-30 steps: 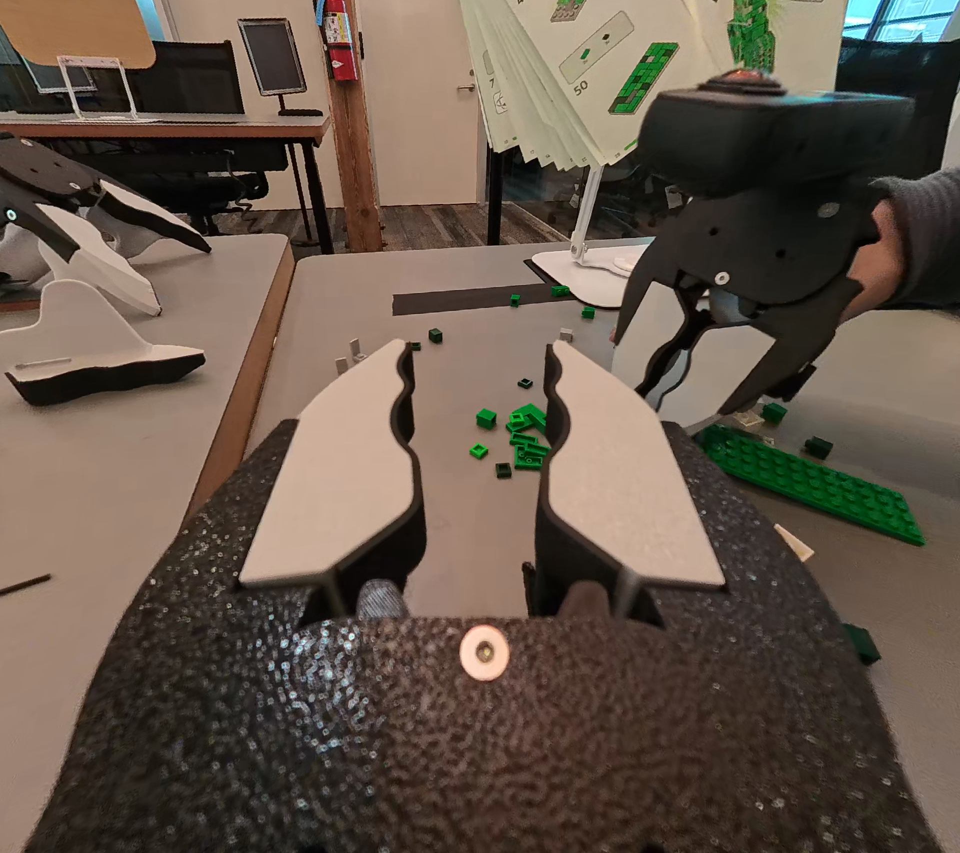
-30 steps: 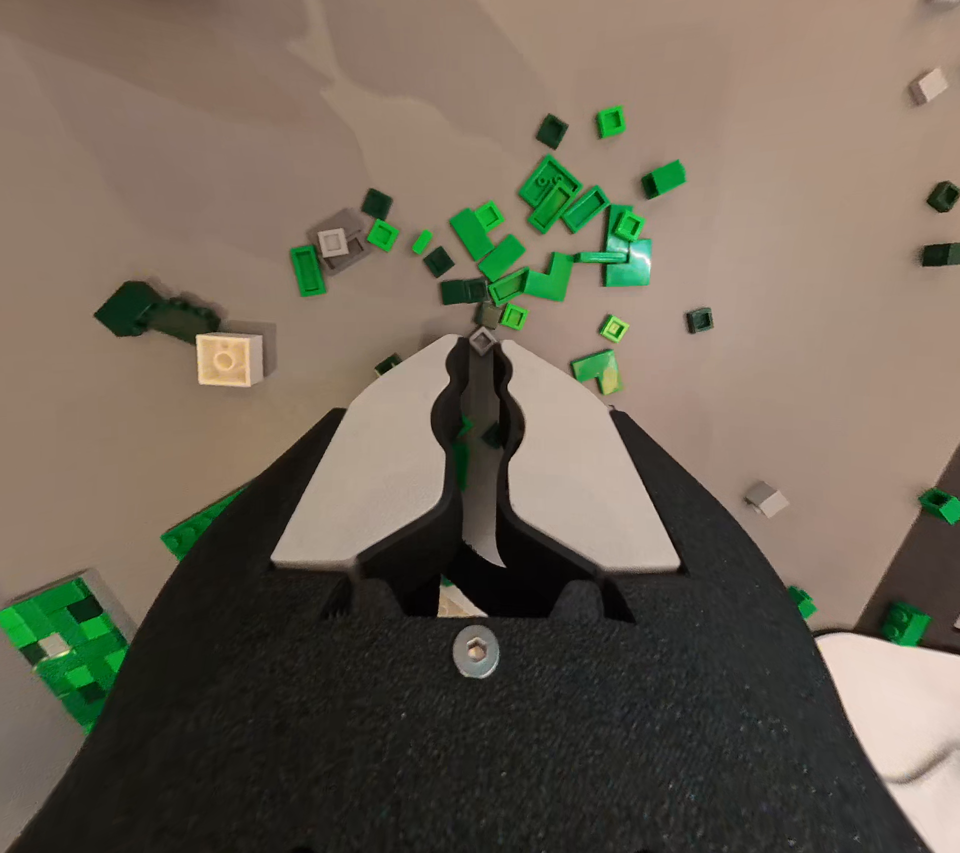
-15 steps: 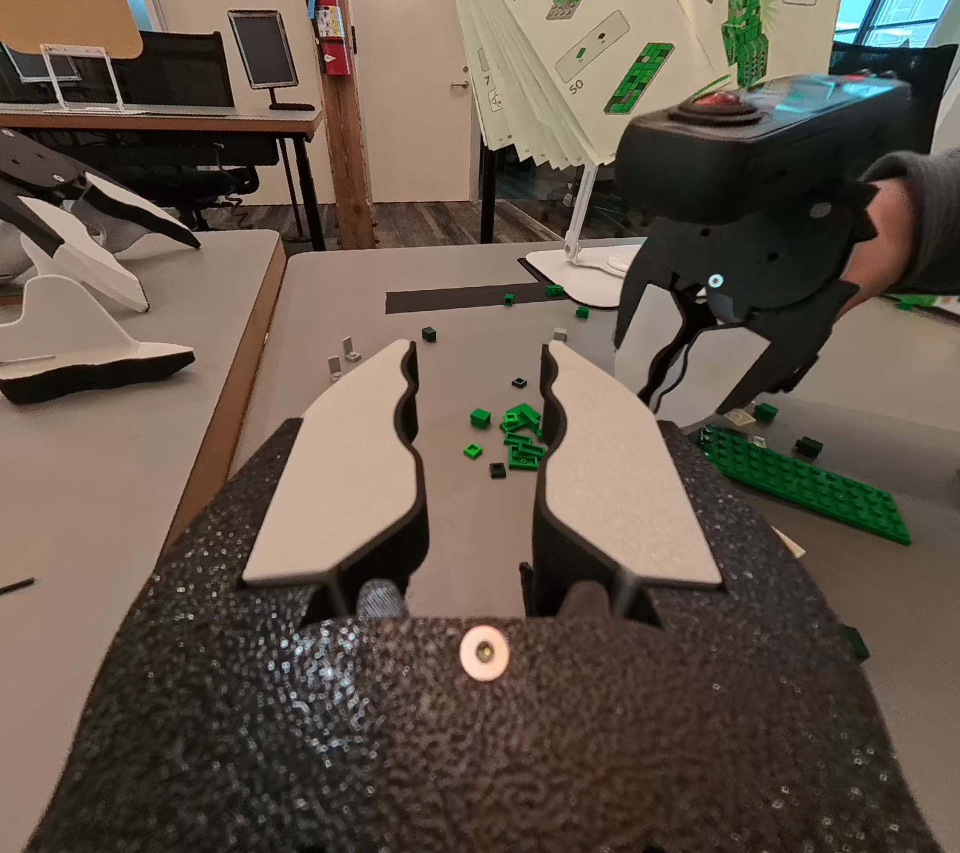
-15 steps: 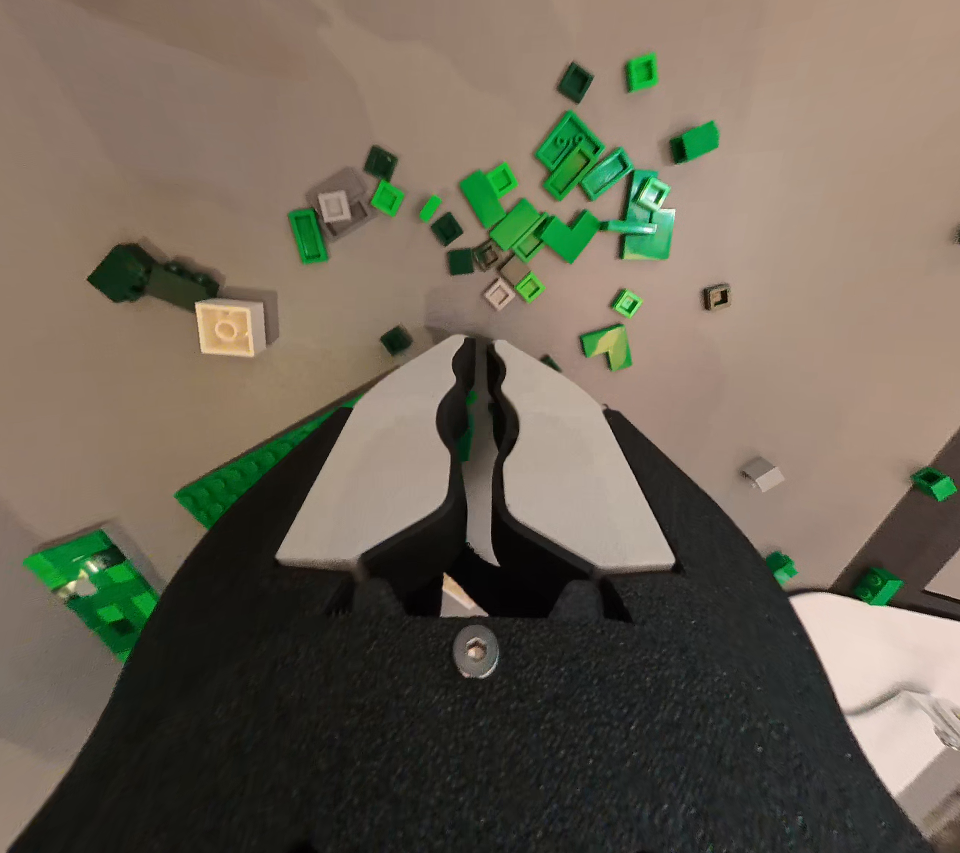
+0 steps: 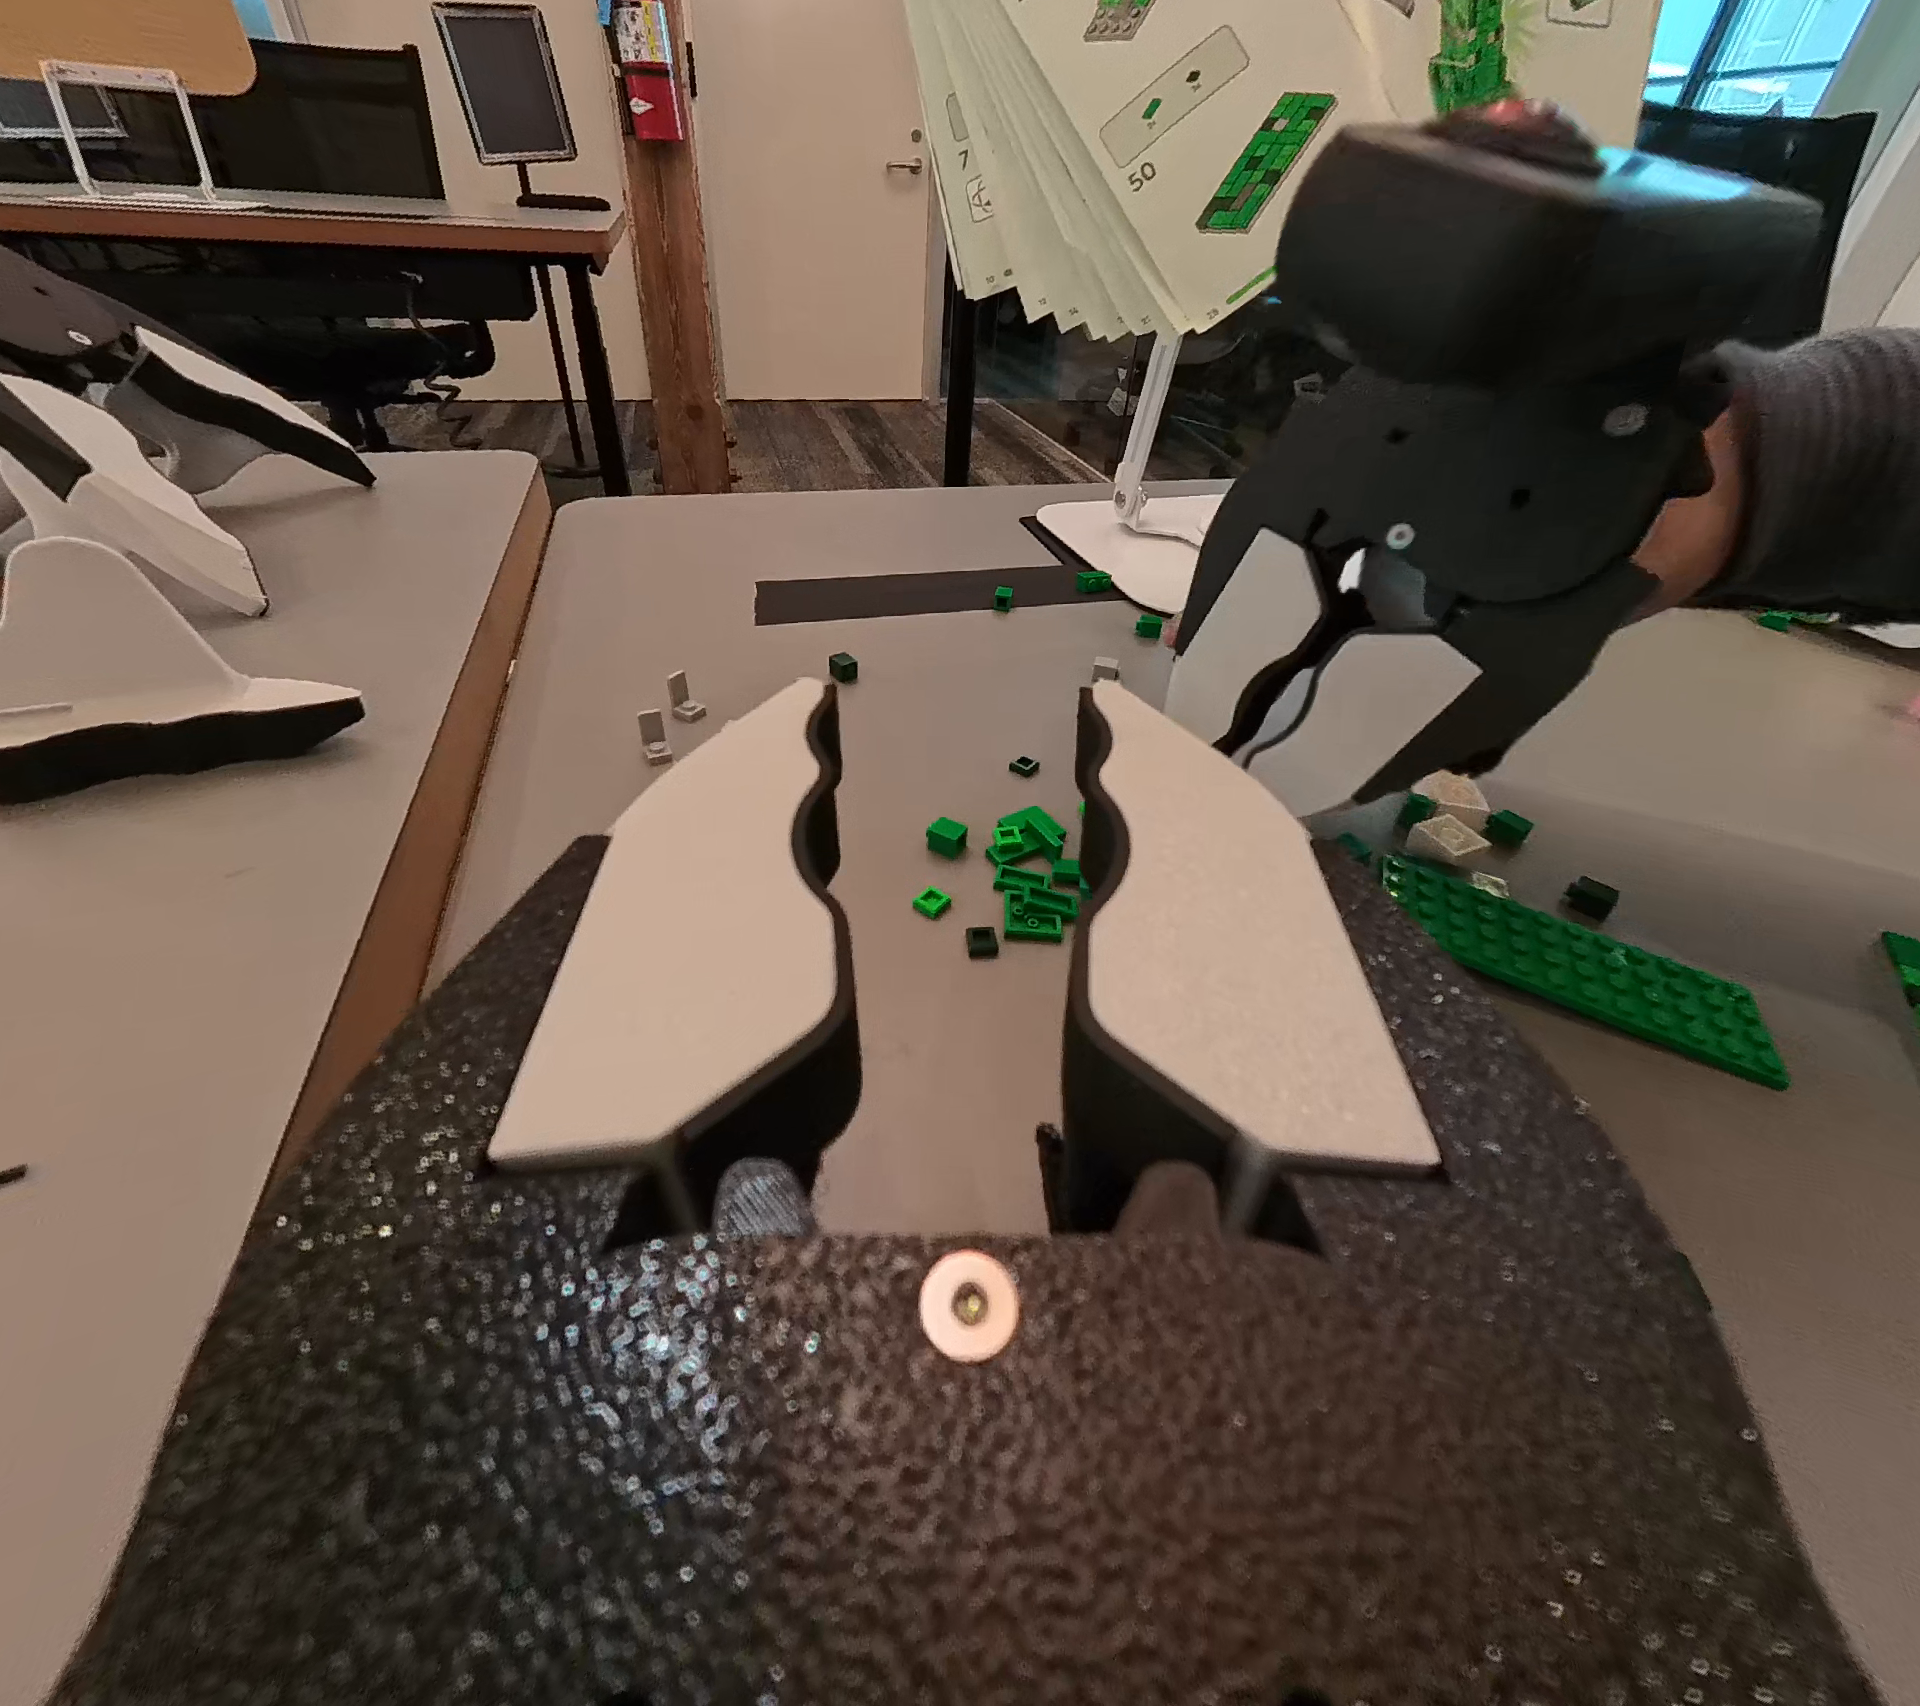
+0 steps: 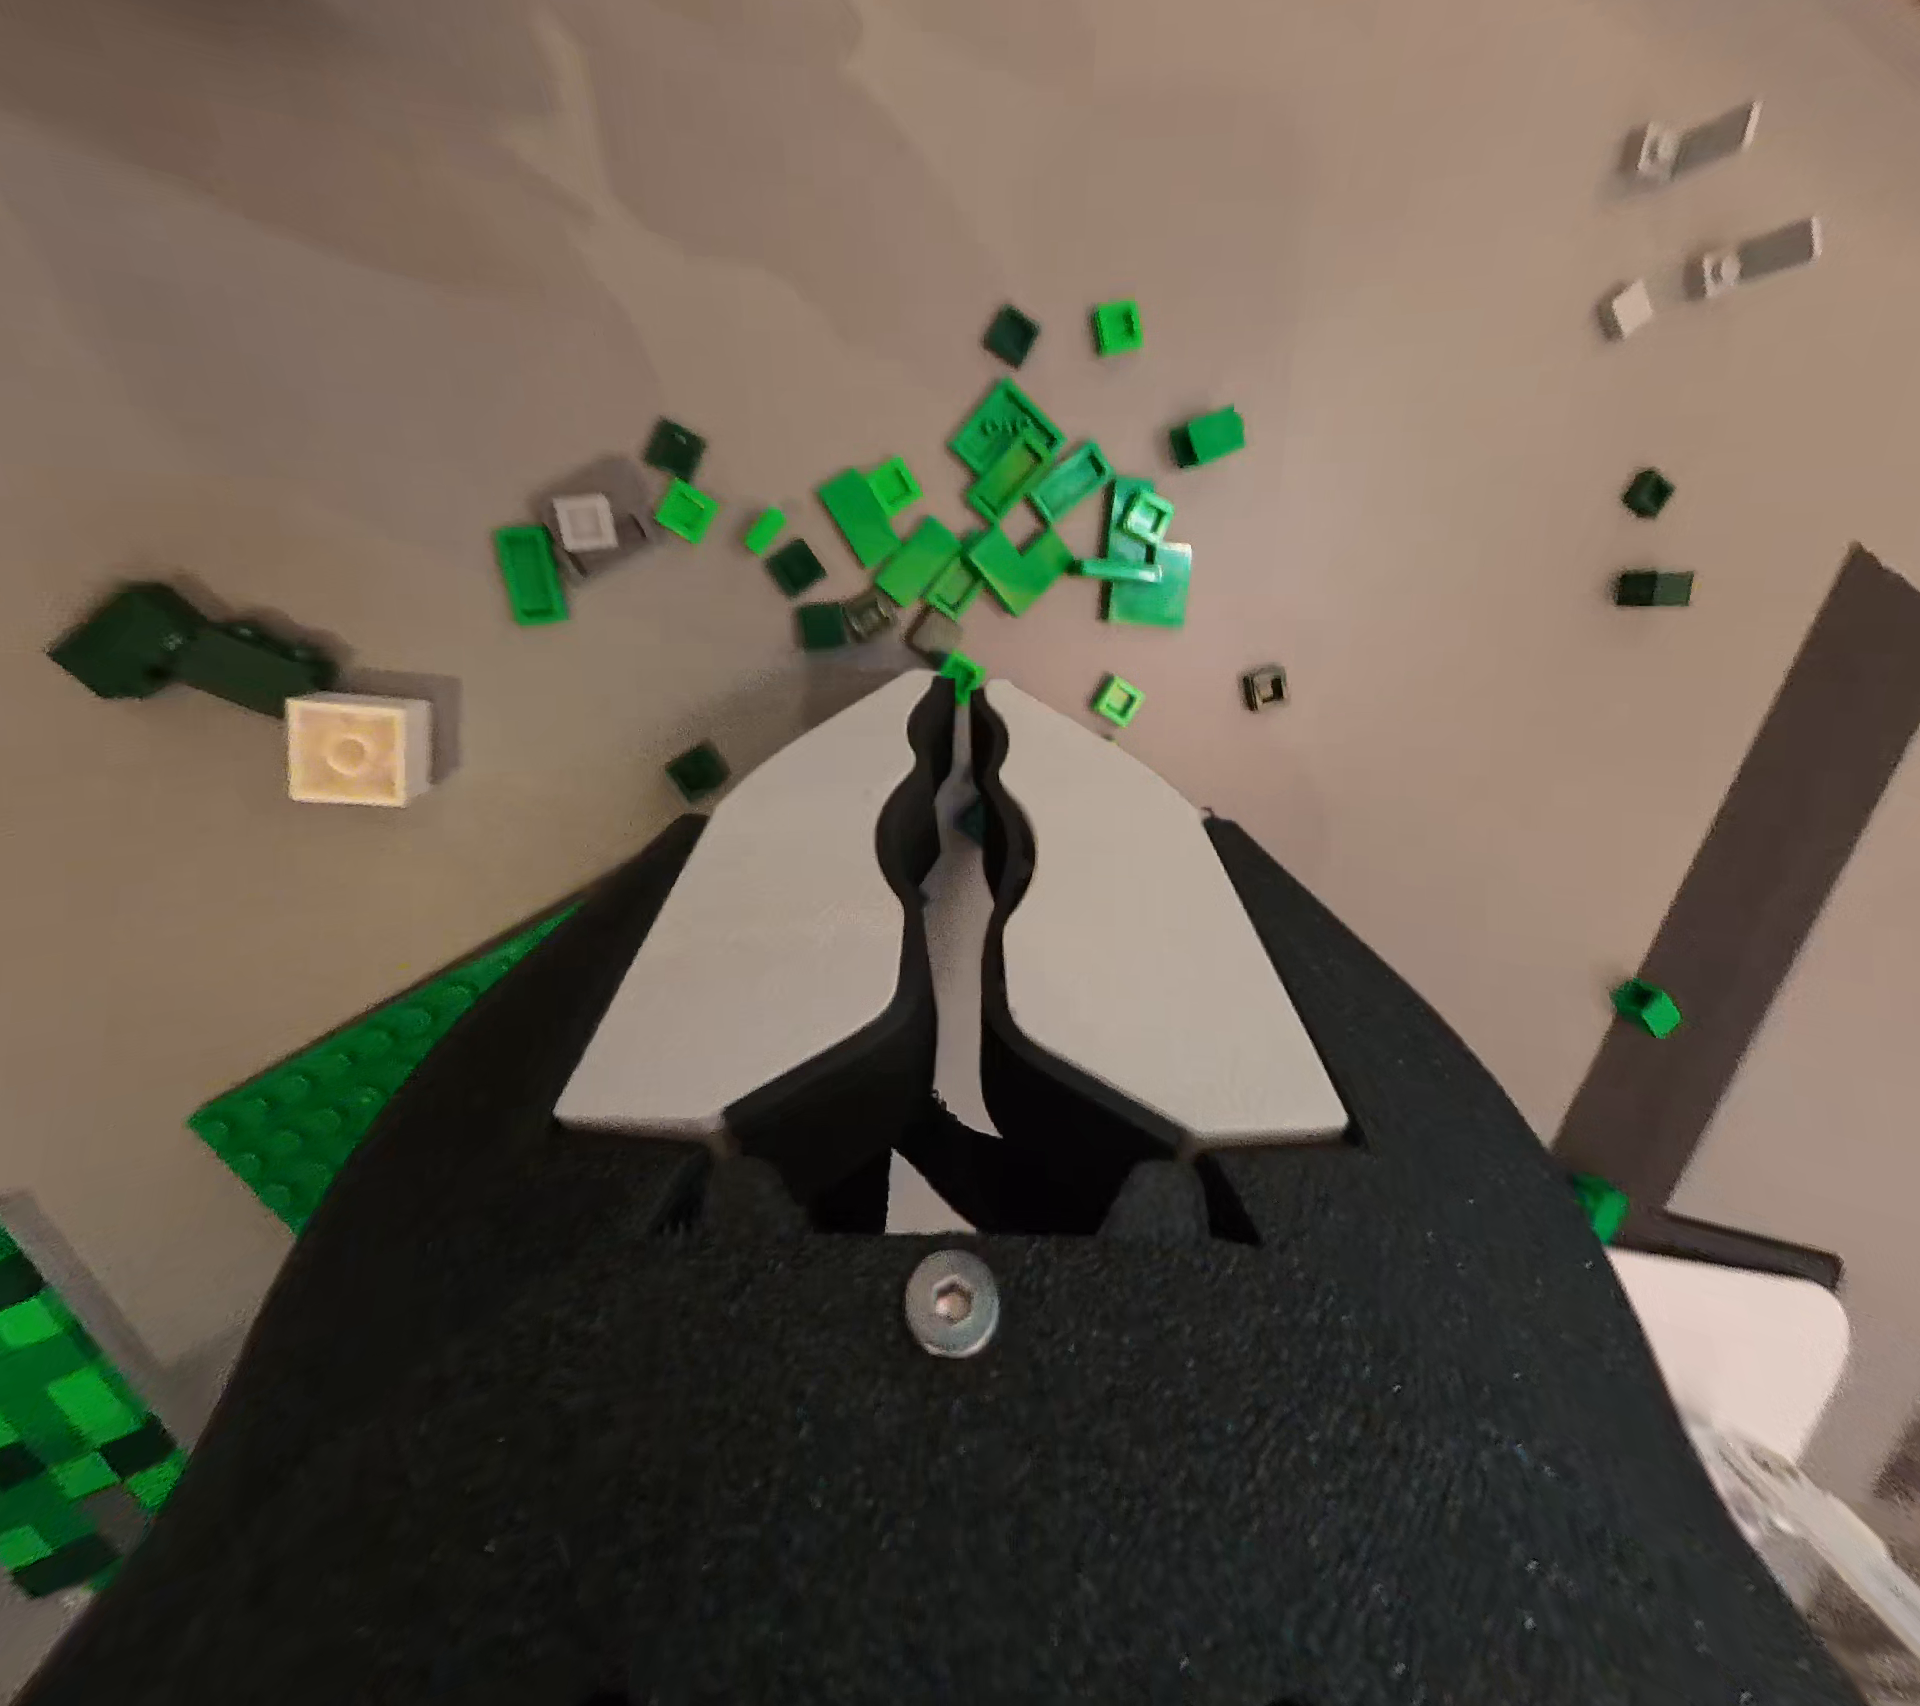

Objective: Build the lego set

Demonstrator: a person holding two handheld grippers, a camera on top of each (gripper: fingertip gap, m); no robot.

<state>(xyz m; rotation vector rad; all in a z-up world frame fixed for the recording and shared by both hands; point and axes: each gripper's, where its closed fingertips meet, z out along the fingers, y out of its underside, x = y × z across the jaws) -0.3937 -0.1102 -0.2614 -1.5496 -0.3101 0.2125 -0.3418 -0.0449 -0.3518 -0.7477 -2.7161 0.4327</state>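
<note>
My left gripper [image 5: 954, 695] is open and empty, held above the grey table [image 5: 644, 576]. A pile of small green tiles [image 5: 1029, 877] shows between its fingers, farther off. My right gripper [image 6: 958, 702] has its fingers together and looks down on the same pile [image 6: 1018, 534]. One small bright green tile [image 6: 962, 671] lies right at its tips. In the left wrist view the right gripper [image 5: 1247, 742] hangs over the table beside a long green baseplate [image 5: 1579, 981], held by a hand in a grey sleeve [image 5: 1818, 461].
A white brick [image 6: 348, 747] and a dark green brick [image 6: 177, 648] lie left of the pile. An instruction booklet [image 5: 1195, 46] stands on a white stand [image 5: 1122, 529] at the back. A black tape strip [image 5: 904, 596] and grey brackets [image 5: 670, 716] lie nearby. Spare gripper fingers [image 5: 156, 700] rest on the left table.
A second ago a small grey tile stood between the right fingertips; half a second ago it lay on the table clear of them. The right fingers have closed further. The left fingers narrowed slightly.
</note>
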